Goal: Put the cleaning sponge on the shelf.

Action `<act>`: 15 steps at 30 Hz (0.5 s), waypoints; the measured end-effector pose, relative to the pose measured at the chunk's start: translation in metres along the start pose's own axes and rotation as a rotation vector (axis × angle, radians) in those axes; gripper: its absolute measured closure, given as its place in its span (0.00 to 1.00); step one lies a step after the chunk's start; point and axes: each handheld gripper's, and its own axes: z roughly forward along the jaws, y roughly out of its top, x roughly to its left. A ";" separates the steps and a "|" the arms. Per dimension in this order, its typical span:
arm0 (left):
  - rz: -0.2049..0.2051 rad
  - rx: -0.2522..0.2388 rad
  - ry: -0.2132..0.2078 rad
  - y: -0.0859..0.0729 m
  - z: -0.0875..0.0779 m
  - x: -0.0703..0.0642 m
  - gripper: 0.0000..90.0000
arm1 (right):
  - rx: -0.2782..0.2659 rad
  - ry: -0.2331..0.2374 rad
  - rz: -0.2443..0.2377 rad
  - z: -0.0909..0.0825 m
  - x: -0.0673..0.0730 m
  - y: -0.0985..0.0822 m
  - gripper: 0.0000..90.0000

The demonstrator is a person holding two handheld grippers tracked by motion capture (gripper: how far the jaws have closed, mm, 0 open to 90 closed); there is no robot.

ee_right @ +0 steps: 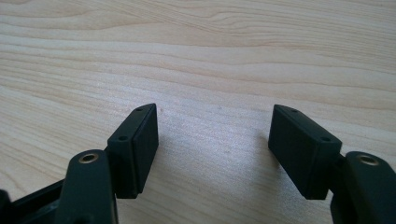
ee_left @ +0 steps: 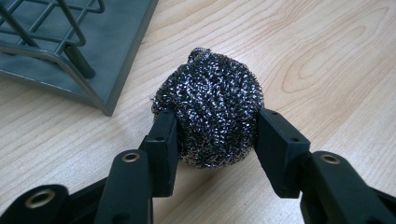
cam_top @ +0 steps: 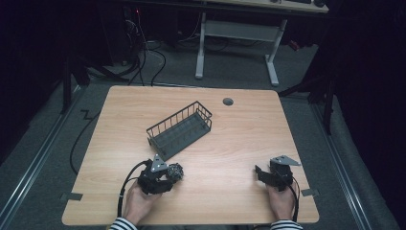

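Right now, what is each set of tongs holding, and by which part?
Left tongs grip the steel wool scrubber by its two sides, on the table. Right tongs hold nothing.

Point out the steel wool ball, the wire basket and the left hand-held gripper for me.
steel wool ball (ee_left: 210,112): left gripper view, middle of the ball.
wire basket (cam_top: 168,125): high view, long side wall.
left hand-held gripper (ee_left: 215,140): left gripper view, midway between fingertips.

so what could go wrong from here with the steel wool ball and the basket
The left gripper pinches the steel wool ball low on its near side, so the springy ball could squirt out forward when lifted. The wire basket sits close beside the ball, so a careless lift might knock its corner or snag strands on the wires. The right gripper rests open on the table, so nothing steadies the basket if it gets bumped.
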 end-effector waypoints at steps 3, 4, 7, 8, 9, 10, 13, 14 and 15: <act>0.007 -0.004 -0.007 0.001 -0.001 -0.002 0.58 | 0.001 0.000 0.001 0.000 0.000 0.000 0.37; 0.019 -0.008 -0.015 0.003 -0.004 -0.004 0.58 | 0.001 0.000 0.001 0.000 0.000 0.000 0.37; 0.025 -0.014 -0.024 0.006 -0.007 -0.006 0.58 | 0.001 0.000 0.001 0.000 0.000 0.000 0.37; 0.031 -0.016 -0.029 0.008 -0.009 -0.007 0.58 | 0.001 0.000 0.001 0.000 0.000 0.000 0.37; 0.037 -0.027 -0.036 0.011 -0.014 -0.009 0.58 | 0.001 0.001 0.000 0.000 0.000 0.000 0.37; 0.037 -0.030 -0.044 0.013 -0.016 -0.009 0.58 | 0.001 0.001 0.000 0.000 0.000 0.000 0.37; 0.035 -0.049 -0.063 0.018 -0.022 -0.011 0.58 | 0.000 0.001 0.000 0.000 0.000 0.000 0.37; 0.038 -0.062 -0.076 0.022 -0.028 -0.011 0.58 | 0.000 0.001 -0.001 0.000 0.000 0.000 0.37; 0.038 -0.062 -0.076 0.022 -0.028 -0.011 0.58 | 0.000 0.001 -0.001 0.000 0.000 0.000 0.37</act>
